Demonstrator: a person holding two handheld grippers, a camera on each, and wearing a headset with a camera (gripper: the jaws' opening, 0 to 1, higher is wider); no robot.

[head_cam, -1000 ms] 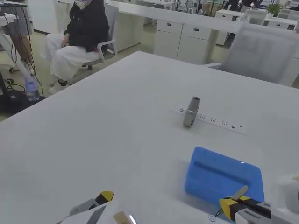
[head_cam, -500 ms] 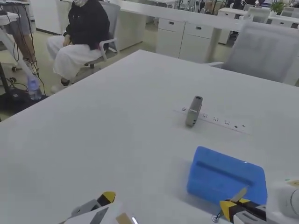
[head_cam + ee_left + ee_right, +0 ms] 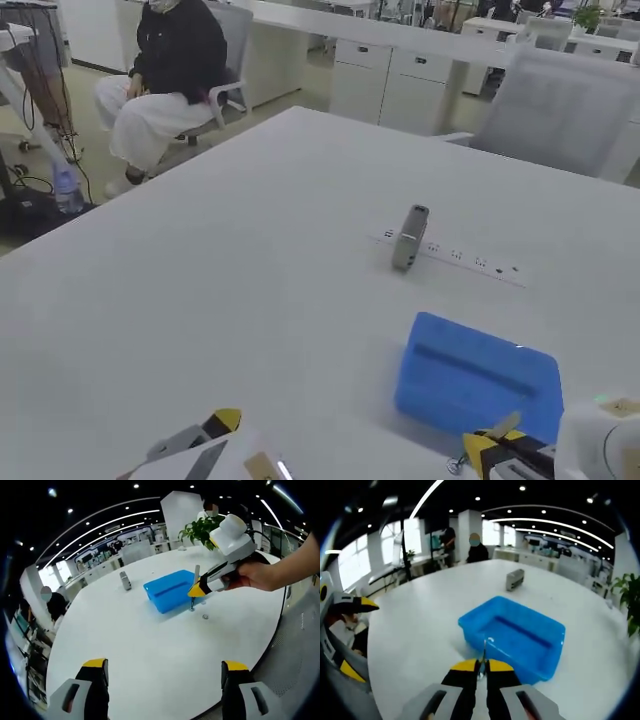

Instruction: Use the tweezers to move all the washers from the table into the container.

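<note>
This is an open office with rows of desks, and the work lies on a wide white counter (image 3: 250, 280), where the blue plastic container (image 3: 478, 375) serves as the landmark. Beyond the container, a grey adapter (image 3: 409, 238) stands on a flat power strip (image 3: 470, 262). Much farther away, a person (image 3: 170, 70) sits on a chair. The right claw (image 3: 200, 587) is closed tight on the tweezers (image 3: 192, 604) and holds them steeply, tips down at the counter just beside the near wall of the container. One small washer (image 3: 205, 616) lies on the counter near this wall, close to the tips. Whether the tips already pinch another washer is too small to tell. The left claw (image 3: 162, 667) is held well away from the container, with its jaws wide apart and nothing between them. I judge that the step in hand is picking up a washer. To do it well, the tips should come down on both sides of the ring's edge, or one tip through the hole. The pinch should be gentle, because a thin washer can easily slip or jump away. The lift should then be just high enough to pass over the container wall, and the release should be made low inside, so the washer does not bounce out.
</note>
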